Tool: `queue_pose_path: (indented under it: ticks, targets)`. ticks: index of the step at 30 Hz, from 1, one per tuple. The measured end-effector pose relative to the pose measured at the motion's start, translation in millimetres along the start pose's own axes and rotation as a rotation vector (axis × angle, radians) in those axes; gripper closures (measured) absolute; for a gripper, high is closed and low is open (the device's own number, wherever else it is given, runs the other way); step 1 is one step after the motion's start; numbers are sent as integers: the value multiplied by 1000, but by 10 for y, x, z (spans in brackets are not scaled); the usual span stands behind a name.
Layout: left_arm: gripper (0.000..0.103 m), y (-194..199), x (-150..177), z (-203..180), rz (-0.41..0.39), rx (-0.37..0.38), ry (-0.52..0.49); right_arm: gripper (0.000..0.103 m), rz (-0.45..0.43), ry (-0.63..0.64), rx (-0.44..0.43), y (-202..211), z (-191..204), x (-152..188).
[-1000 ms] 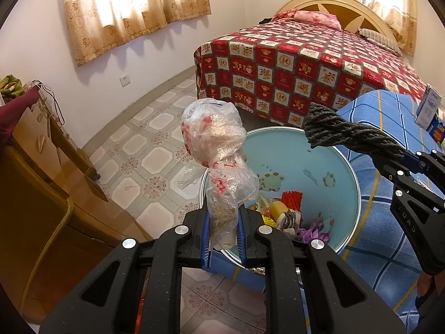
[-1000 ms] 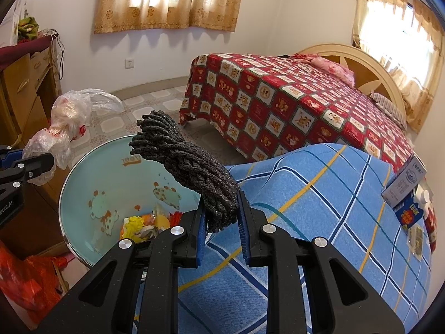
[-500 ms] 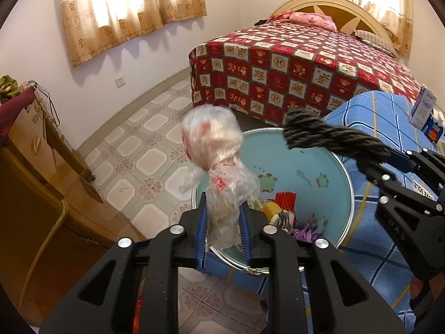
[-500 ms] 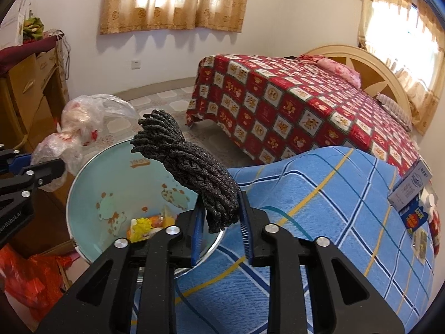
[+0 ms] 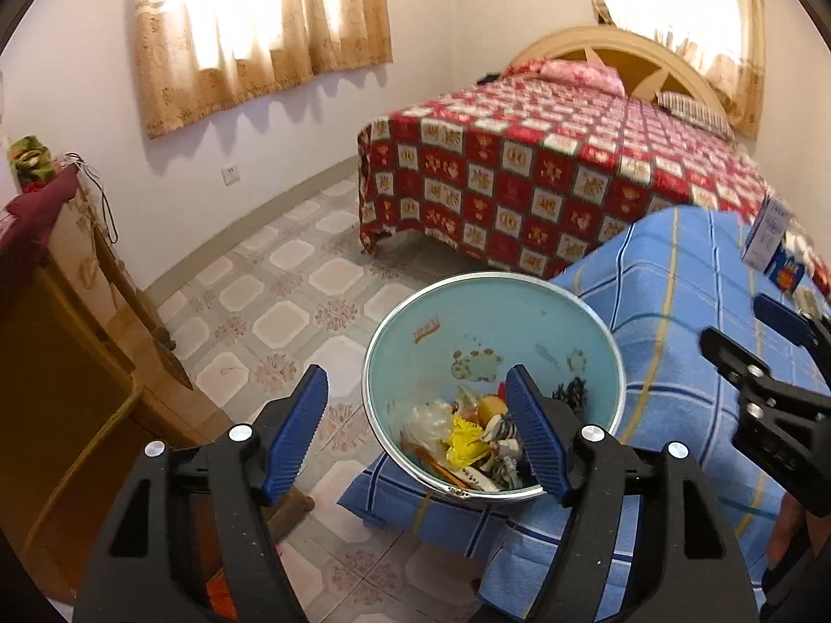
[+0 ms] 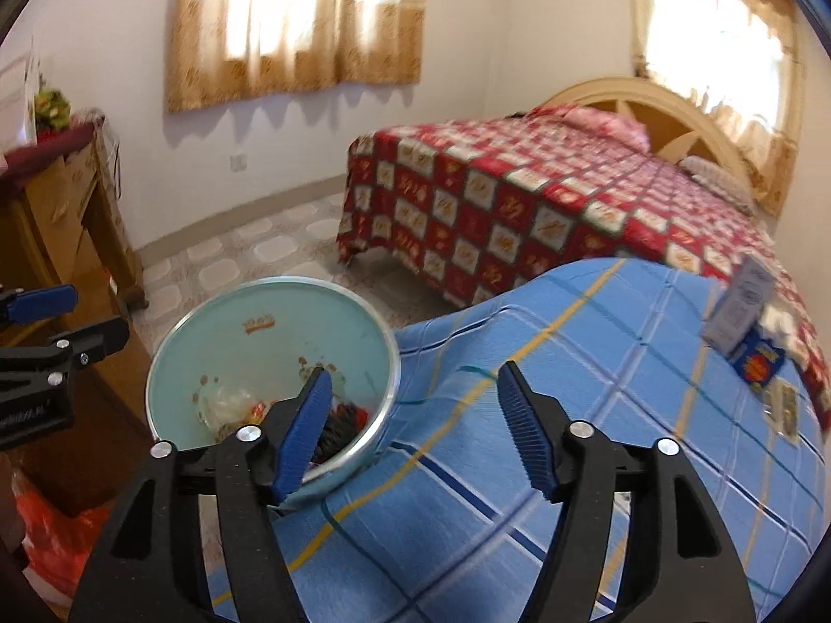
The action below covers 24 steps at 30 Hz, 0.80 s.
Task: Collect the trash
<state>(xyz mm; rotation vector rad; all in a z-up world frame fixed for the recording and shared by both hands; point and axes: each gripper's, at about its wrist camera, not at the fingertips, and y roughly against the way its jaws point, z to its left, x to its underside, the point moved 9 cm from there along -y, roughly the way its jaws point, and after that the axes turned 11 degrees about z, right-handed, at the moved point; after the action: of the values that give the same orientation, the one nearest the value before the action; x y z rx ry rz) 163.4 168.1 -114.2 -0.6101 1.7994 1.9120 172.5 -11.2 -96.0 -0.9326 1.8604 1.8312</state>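
Grippers both spread wide, operator: your left gripper (image 5: 418, 428) holds nothing, and your right gripper (image 6: 413, 428) is just as empty. Centre of the left view, the teal bin (image 5: 498, 306) sits against the blue plaid blanket (image 5: 675, 311), with the clear plastic bag (image 5: 428, 420) lying inside among yellow scraps. In the right view, lower left, the dark rope (image 6: 340, 428) lies in that bin, half hidden behind your left finger pad.
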Motion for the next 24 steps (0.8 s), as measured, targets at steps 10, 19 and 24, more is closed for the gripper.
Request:
queue_pose_path:
  ticks: [10,19,24]
  targets:
    - [15,484,-61,-99,-110,-2,-20,29,-106,-38,15,530,-208,24]
    - [12,591,-75,-99,-128,-6,-27,29,-128,-54,17,698,-290,-1]
    - [7,599,-69,-91,-130,-13,-27,27,-130,-57,18,713,-292,5]
